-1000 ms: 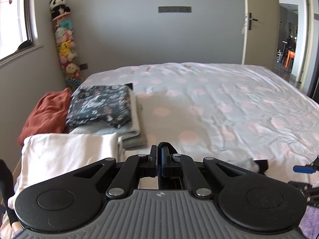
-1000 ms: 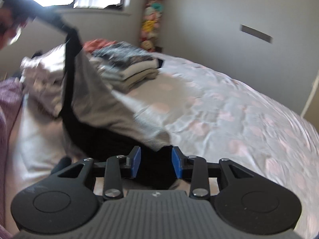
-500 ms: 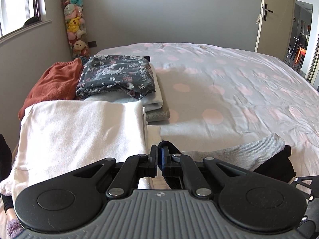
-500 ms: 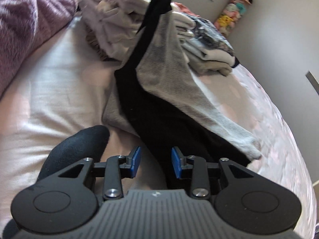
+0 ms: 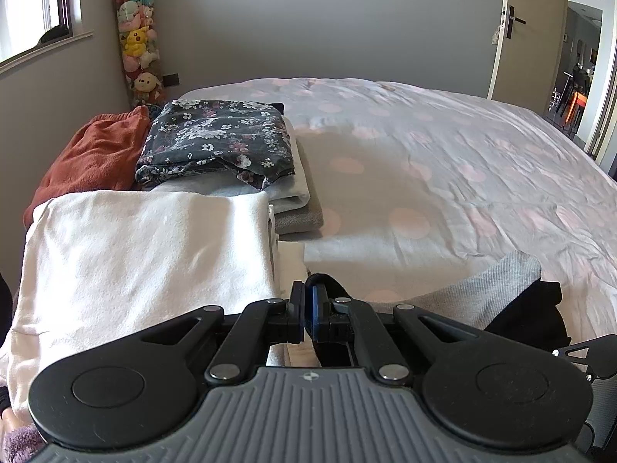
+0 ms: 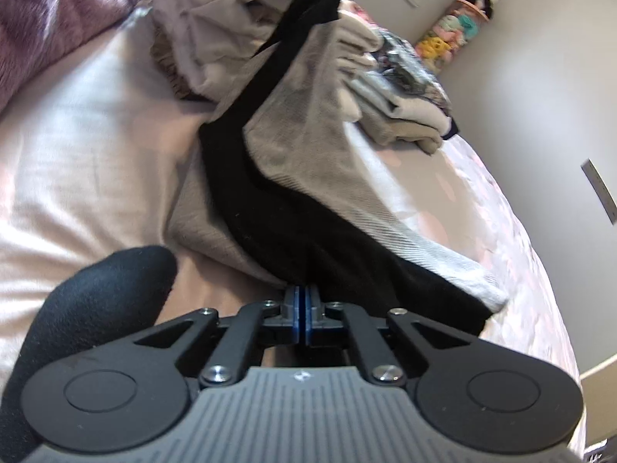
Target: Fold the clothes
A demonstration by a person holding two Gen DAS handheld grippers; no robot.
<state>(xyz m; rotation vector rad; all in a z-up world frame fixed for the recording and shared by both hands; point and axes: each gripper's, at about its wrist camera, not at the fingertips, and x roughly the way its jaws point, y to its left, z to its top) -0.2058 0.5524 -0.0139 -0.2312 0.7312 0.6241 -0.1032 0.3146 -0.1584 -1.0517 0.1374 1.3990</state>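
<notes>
Closure of the right tongs (image 6: 302, 318) on the black-and-grey knit garment (image 6: 293, 193) at its 6 o'clock edge is newly seen; they stood apart half a second ago. The left tongs (image 5: 308, 314) remain clamped on its black edge, so spreading for a fold is judged possible.

Right gripper pinching the black-and-grey garment on the bed

The right gripper (image 6: 302, 308) has its blue pads pressed together on the lower edge of the black-and-grey garment (image 6: 285, 177), which stretches up and away from it to the frame's top. Left of the garment lies a crumpled pale heap (image 6: 216, 27); right of it, a stack of folded clothes (image 6: 401, 92) on the dotted bedspread (image 6: 513, 254).
</notes>
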